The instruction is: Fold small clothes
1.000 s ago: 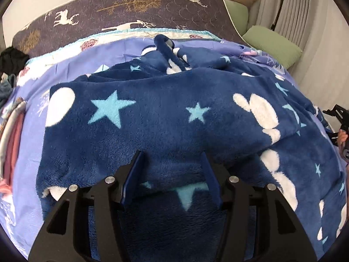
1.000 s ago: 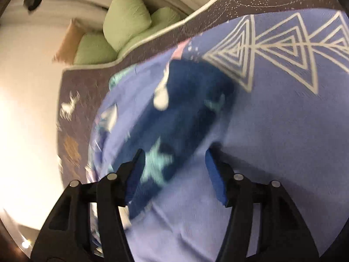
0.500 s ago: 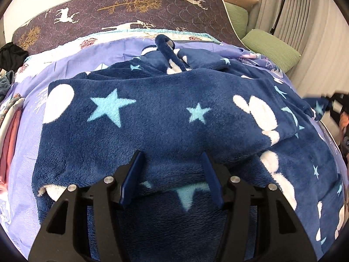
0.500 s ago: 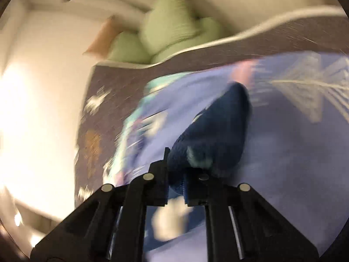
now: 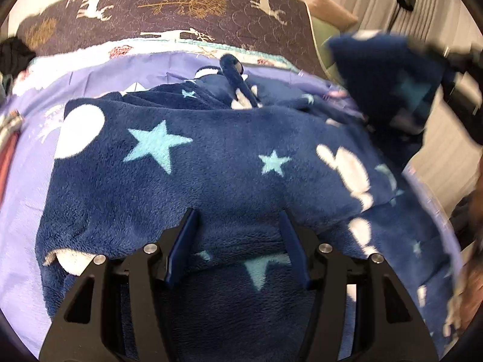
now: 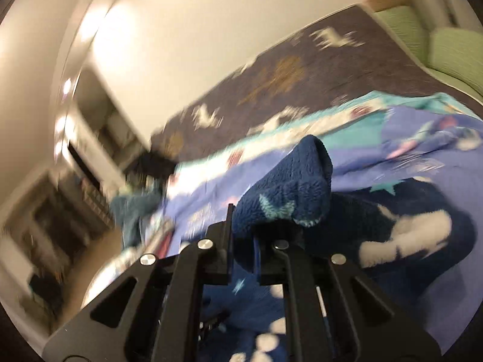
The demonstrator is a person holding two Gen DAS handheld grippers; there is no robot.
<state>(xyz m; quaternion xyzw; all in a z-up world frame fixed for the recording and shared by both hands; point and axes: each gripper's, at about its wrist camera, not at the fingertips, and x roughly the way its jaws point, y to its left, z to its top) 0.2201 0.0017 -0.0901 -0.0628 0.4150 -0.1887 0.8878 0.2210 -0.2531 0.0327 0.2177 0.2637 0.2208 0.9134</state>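
Note:
A navy fleece garment (image 5: 211, 163) with light blue stars and white shapes lies spread on the lilac bedspread (image 5: 27, 181). My left gripper (image 5: 238, 229) is open, low over the garment's near fold, with nothing between its fingers. My right gripper (image 6: 243, 241) is shut on a corner of the garment (image 6: 289, 187) and holds it lifted. In the left wrist view that lifted corner (image 5: 389, 78) hangs at the upper right, blurred, with the right gripper beside it.
A dark headboard (image 5: 181, 9) with deer and tree prints runs along the back. Green cushions (image 6: 452, 48) lie at the far corner. Folded clothes (image 5: 7, 150) sit at the bed's left edge. Dark clothing (image 5: 15, 54) lies at the far left.
My right gripper closed on the garment's corner and lifted it up and over toward the middle. My left gripper stayed open and almost still.

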